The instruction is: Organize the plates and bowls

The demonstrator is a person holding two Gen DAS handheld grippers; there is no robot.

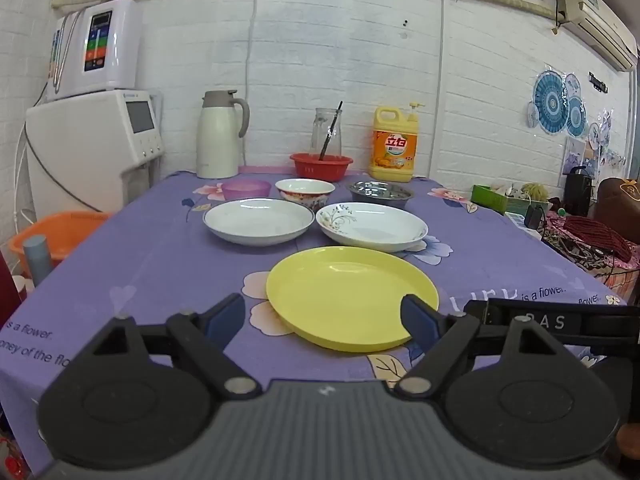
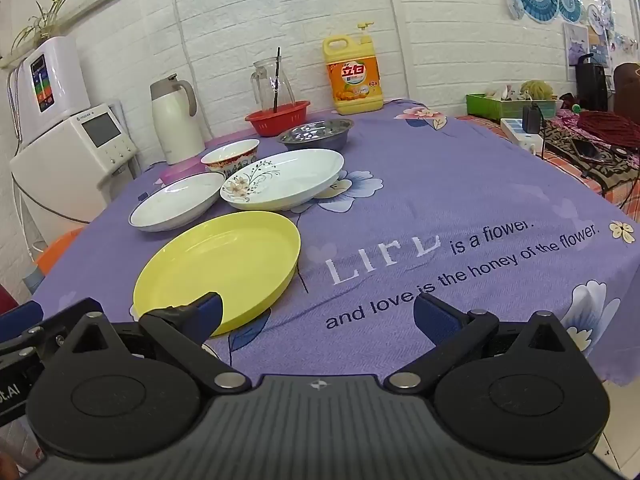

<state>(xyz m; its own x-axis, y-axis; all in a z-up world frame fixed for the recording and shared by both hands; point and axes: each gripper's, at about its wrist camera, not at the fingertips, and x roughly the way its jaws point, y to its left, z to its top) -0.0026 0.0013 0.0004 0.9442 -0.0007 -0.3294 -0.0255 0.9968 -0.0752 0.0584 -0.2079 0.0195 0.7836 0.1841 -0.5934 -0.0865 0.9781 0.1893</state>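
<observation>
A yellow plate (image 1: 348, 296) (image 2: 220, 264) lies nearest on the purple tablecloth. Behind it lie a plain white plate (image 1: 258, 221) (image 2: 176, 200) and a white plate with a flower print (image 1: 372, 225) (image 2: 284, 178). Further back stand a pink bowl (image 1: 246, 189), a red-patterned white bowl (image 1: 305, 193) (image 2: 230, 156) and a steel bowl (image 1: 379, 193) (image 2: 316, 134). My left gripper (image 1: 322, 318) is open and empty above the yellow plate's near edge. My right gripper (image 2: 316, 312) is open and empty just right of that plate.
At the back stand a white thermos jug (image 1: 218, 136), a red basket (image 1: 321, 166) with a glass jar and straw, and a yellow detergent bottle (image 1: 394, 145). A water dispenser (image 1: 92, 152) stands left of the table. A cluttered side table (image 2: 560, 136) is at the right.
</observation>
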